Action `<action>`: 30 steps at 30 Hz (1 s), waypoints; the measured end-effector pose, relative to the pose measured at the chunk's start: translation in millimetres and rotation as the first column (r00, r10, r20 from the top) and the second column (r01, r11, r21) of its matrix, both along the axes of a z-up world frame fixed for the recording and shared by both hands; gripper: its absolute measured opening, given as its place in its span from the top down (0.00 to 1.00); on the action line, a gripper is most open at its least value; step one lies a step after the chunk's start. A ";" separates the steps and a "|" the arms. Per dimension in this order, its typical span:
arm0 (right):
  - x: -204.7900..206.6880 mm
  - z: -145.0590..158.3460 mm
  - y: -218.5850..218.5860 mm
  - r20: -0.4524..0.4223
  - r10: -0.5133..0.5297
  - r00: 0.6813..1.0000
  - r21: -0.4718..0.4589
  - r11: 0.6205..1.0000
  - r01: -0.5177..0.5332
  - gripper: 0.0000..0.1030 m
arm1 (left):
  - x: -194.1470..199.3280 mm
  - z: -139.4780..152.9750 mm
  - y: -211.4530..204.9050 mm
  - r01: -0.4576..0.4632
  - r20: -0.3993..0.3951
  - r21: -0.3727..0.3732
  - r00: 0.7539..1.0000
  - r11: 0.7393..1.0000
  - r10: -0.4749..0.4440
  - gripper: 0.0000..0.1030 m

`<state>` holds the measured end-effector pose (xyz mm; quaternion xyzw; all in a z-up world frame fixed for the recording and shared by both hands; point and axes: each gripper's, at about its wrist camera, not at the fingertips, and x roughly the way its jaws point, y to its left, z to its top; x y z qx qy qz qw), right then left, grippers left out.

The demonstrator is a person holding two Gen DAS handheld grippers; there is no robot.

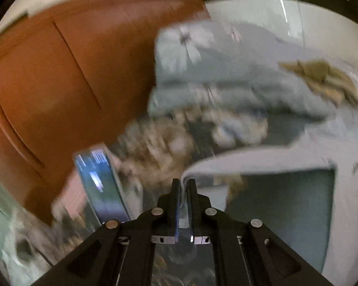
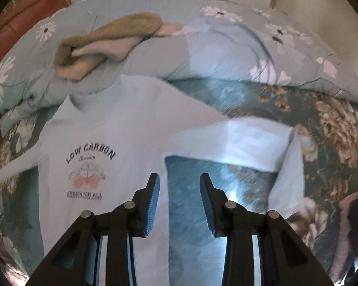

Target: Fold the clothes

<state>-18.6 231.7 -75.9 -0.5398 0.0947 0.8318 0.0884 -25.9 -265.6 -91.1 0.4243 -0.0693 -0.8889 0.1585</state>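
The right wrist view is the sharp one: a white T-shirt (image 2: 121, 128) lies face up on a dark floral bedsheet (image 2: 334, 128), its chest print reading "LOW CARBON" and "GREEN FOR ALL". One sleeve (image 2: 241, 145) stretches out to the right across the sheet. The right gripper (image 2: 179, 178) hangs just above the shirt's right side edge with its jaws spread wide and nothing between them. Beyond the collar a pale blue daisy-print duvet (image 2: 226, 52) is bunched along the far side of the bed, with a tan towel (image 2: 102, 40) lying on top.

The left wrist view is smeared by motion blur. It shows the left gripper (image 1: 184, 183) pinched narrow on a fold of the shirt's white fabric (image 1: 250, 162), which is raised off the sheet. A brown wooden door (image 1: 71, 71) fills the left of that view, beside the bed.
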 end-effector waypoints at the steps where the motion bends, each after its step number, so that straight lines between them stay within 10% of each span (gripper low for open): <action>1: 0.2 -4.4 -2.1 0.011 0.005 1.000 -0.002 1.000 -0.005 0.65 | 5.6 -19.5 2.1 -0.001 0.053 0.016 0.999 1.000 0.000 0.94; 11: -2.4 -17.6 -15.8 0.055 0.047 0.997 -0.014 0.999 -0.046 0.65 | 71.4 -78.6 13.3 -0.034 0.204 0.247 0.979 0.968 -0.018 0.86; 17: -3.2 -19.5 -24.1 0.059 0.068 0.996 -0.024 0.997 -0.067 0.65 | 92.4 -68.5 -36.6 -0.206 0.139 0.559 0.978 0.803 0.154 0.52; 24: -2.8 -24.1 -31.4 0.067 0.070 0.995 -0.045 0.997 -0.067 0.65 | 66.4 -91.5 -57.6 -0.256 0.167 0.708 0.966 0.658 0.197 0.52; 27: -2.4 -24.5 -33.0 0.069 0.075 0.995 -0.045 0.996 -0.072 0.65 | 46.7 -99.0 -55.8 -0.242 0.173 0.728 0.970 0.641 0.169 0.59; 28: -2.5 -24.8 -32.3 0.070 0.073 0.995 -0.048 0.996 -0.070 0.65 | 40.6 -100.6 -54.2 -0.242 0.182 0.723 0.970 0.647 0.160 0.86; 30: -2.9 -25.1 -31.1 0.071 0.070 0.995 -0.051 0.996 -0.066 0.65 | 30.3 -99.8 -51.9 -0.234 0.189 0.704 0.972 0.670 0.140 0.93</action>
